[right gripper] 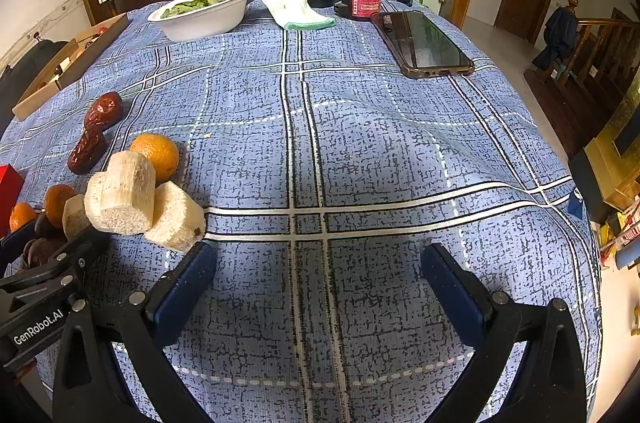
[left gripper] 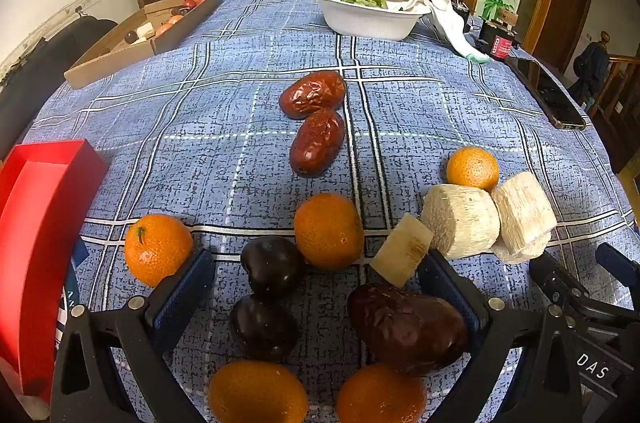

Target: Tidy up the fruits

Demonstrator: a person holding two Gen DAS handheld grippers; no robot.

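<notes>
**Sorting the fruit pile**

Hovering over the clustered fruit, your left gripper [left gripper: 316,283] spreads wide around two dark plums [left gripper: 272,265] and a red date [left gripper: 408,329], gripping nothing. Your right gripper [right gripper: 320,287], equally wide, waits above bare tablecloth [right gripper: 360,143].

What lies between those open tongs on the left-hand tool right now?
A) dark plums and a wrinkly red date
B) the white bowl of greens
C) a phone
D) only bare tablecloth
A: in the left wrist view the open left tongs straddle two dark plums and a large red date, while the phone and the white bowl sit far off.
</notes>
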